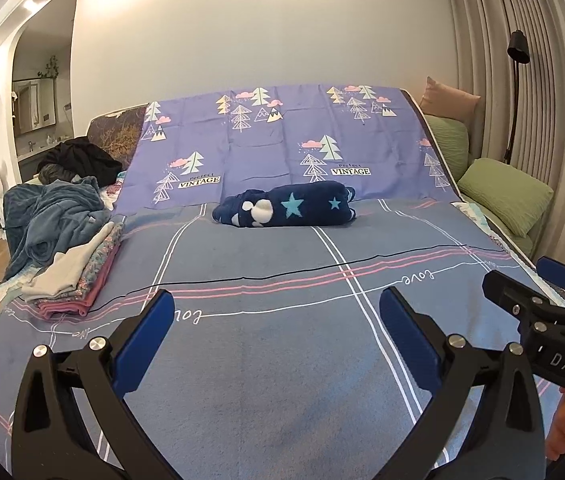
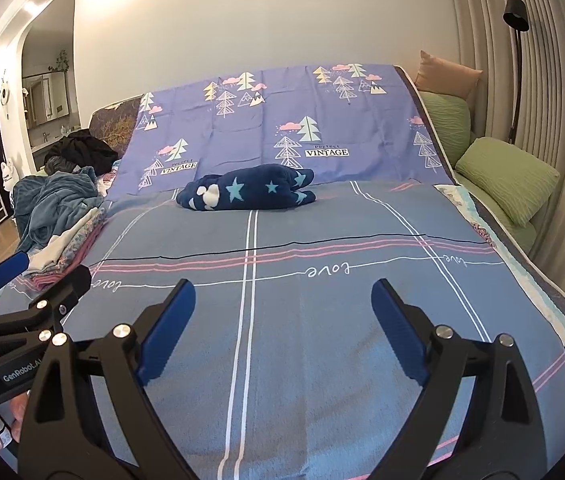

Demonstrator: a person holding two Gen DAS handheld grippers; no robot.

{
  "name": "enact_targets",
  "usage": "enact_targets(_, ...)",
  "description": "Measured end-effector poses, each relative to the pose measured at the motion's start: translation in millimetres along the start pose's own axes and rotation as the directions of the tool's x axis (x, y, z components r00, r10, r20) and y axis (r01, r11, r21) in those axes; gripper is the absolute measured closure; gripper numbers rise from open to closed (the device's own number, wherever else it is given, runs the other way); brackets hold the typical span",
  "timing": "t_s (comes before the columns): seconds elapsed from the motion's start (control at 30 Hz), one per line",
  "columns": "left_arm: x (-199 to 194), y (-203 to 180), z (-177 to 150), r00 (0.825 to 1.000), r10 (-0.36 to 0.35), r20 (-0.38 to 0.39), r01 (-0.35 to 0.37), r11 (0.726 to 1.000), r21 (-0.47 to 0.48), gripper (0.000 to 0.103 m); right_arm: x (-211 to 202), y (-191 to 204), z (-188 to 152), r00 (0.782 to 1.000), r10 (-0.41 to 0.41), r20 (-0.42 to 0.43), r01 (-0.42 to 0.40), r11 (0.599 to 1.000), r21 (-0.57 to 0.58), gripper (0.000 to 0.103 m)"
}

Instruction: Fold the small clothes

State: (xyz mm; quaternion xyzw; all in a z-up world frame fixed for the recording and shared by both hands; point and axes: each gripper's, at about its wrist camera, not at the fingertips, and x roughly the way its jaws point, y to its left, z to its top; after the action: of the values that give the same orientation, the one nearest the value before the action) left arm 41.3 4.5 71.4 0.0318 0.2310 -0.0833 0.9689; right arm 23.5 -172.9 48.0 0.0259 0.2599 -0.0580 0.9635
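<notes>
Bed with grey-blue striped cover, filling most of both views, bare in the middle and free for work. At 12 o'clock, near the raised purple sheet, a navy star garment, bundled loosely, probably the next piece to fold. At 9 o'clock, by the left edge of the bed, a small stack of folded clothes, judged as the finished part; behind it, at 10 o'clock, a heap of blue and dark unfolded clothes, so much remaining. Right edge of the bed close at 3 o'clock, green pillows beyond it. Left tool wide apart, holding nothing; right tool also wide apart and free, both low over the cover at 6 o'clock.
</notes>
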Motion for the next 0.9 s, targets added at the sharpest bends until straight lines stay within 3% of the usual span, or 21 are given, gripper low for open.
enact_targets(0.9, 0.4, -8.2, -1.1, 0.999, 0.030, -0.013, -0.030, 0.999, 0.036, 0.001, 4.4, 1.0, 1.2, 1.000, -0.014, -0.009, 0.014, 1.000, -0.022, 0.011)
